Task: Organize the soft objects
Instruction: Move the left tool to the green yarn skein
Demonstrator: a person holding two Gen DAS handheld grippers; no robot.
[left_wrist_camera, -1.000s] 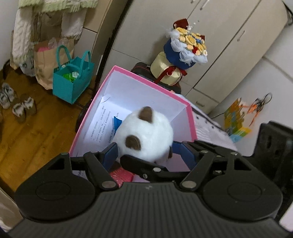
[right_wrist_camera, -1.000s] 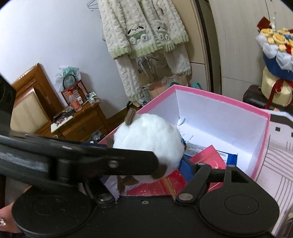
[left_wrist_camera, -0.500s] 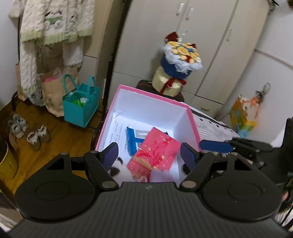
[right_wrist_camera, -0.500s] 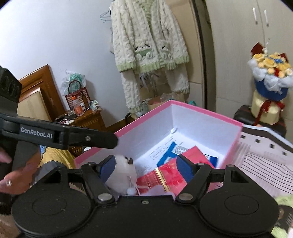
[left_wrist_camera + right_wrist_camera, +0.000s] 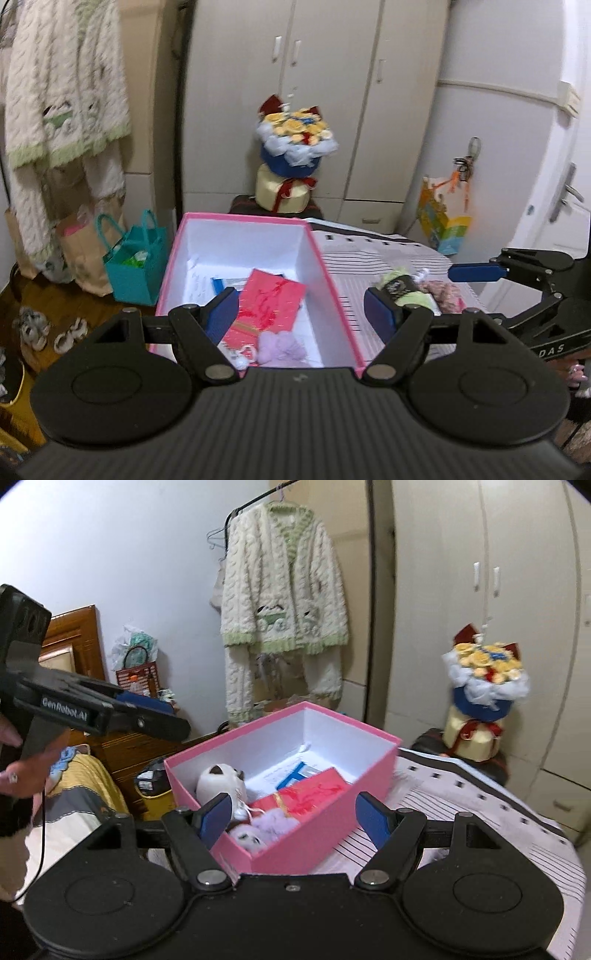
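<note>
A pink box (image 5: 334, 288) (image 5: 314, 830) stands on the striped bed. Inside lie a white plush with brown ears (image 5: 218, 781), a lilac fluffy plush (image 5: 271, 821) (image 5: 282, 345), a small white plush (image 5: 245, 838) and a red packet (image 5: 271, 304) (image 5: 314, 794). My left gripper (image 5: 301, 314) is open and empty above the box's near end. My right gripper (image 5: 295, 814) is open and empty in front of the box. A green and black soft item (image 5: 402, 290) and a pinkish one (image 5: 445, 295) lie on the bed right of the box.
A flower bouquet on a round box (image 5: 291, 162) (image 5: 480, 701) stands behind the bed by the wardrobe. A teal bag (image 5: 136, 266) and shoes (image 5: 33, 328) are on the floor at left. A knit cardigan (image 5: 284, 590) hangs on a rack.
The white plush was held over the box by the left gripper; it now lies inside. Both grippers have drawn back and up from the box.
</note>
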